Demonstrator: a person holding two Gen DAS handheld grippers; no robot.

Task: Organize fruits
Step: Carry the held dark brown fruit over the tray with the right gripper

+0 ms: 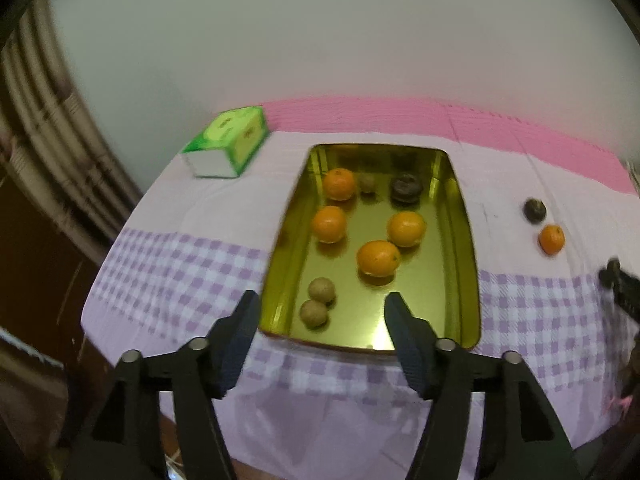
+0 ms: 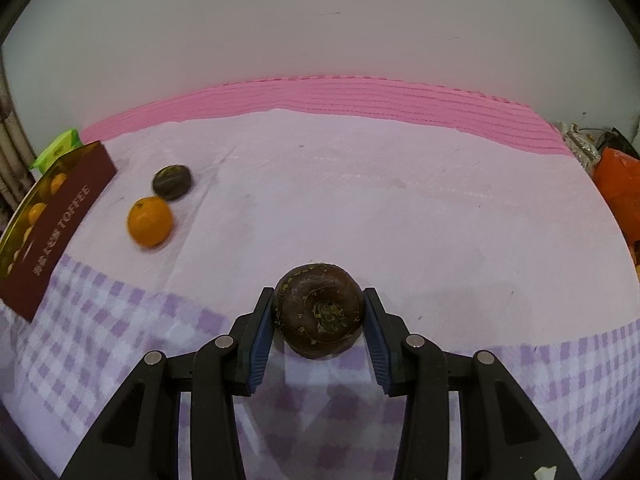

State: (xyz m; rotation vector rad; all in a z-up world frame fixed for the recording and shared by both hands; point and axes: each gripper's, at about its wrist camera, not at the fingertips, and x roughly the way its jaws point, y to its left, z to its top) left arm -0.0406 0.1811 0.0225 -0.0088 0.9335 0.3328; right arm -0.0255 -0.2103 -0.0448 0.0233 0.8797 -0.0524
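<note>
Right tongs [image 2: 319,312] clamp a dark fruit [image 2: 319,310]; left tongs [image 1: 320,312] gape empty (over the tin's near rim [image 1: 360,346]).

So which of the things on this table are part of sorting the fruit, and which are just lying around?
Part of the job:
- dark round fruit between the right gripper fingers
- gold tin tray holding oranges, brownish fruits and a dark one
- loose orange and loose dark fruit on the cloth
- left gripper, open

Just lying about:
- green tissue box
- orange bag
</note>
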